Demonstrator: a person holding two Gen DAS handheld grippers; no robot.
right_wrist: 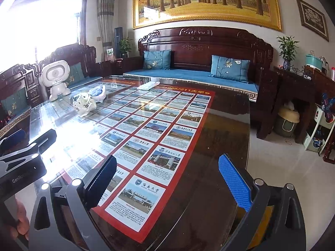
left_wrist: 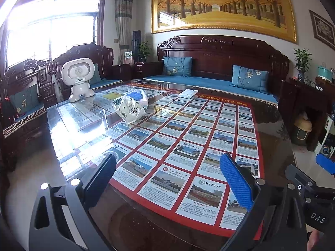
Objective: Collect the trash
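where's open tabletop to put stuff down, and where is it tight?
Free: the near half of the glass table over the poster, ahead of both open grippers. Crowded: far left, where the plastic bags sit near the white robot toy. A white packet lies by the far edge.

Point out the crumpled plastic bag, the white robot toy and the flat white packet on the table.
crumpled plastic bag (left_wrist: 129,109), left wrist view, on its printed front.
white robot toy (left_wrist: 78,71), left wrist view, on its round head panel.
flat white packet (left_wrist: 188,93), left wrist view, on its top face.

Both the left gripper (left_wrist: 167,179) and right gripper (right_wrist: 167,179) hover side by side, fingers (right_wrist: 234,184) spread wide, empty.
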